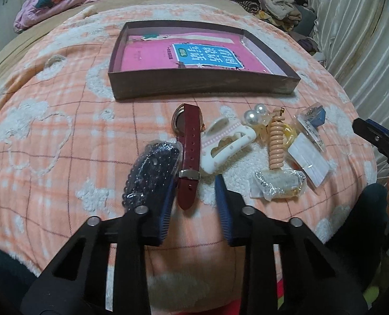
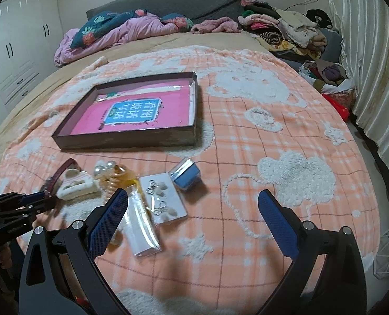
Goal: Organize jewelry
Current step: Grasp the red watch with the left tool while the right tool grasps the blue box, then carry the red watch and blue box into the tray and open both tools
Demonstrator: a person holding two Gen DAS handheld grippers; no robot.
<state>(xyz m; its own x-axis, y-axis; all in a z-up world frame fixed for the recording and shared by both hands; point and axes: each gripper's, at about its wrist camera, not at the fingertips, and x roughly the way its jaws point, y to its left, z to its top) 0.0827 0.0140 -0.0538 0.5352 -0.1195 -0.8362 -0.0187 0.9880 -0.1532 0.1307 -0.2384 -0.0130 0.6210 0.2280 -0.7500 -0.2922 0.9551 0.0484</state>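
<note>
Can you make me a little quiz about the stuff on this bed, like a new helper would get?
1. True or false: the dark red leather watch strap lies inside the shallow brown cardboard box.
2. What lies between the fingers of the left gripper? A) two white pearl beads B) the dark red leather watch strap C) a small blue cube
3. Fill in: the fingers of the right gripper stand wide ____ above the orange checked blanket.

Key: 1 false, it lies on the blanket in front of the box. 2 B. 3 open.
</note>
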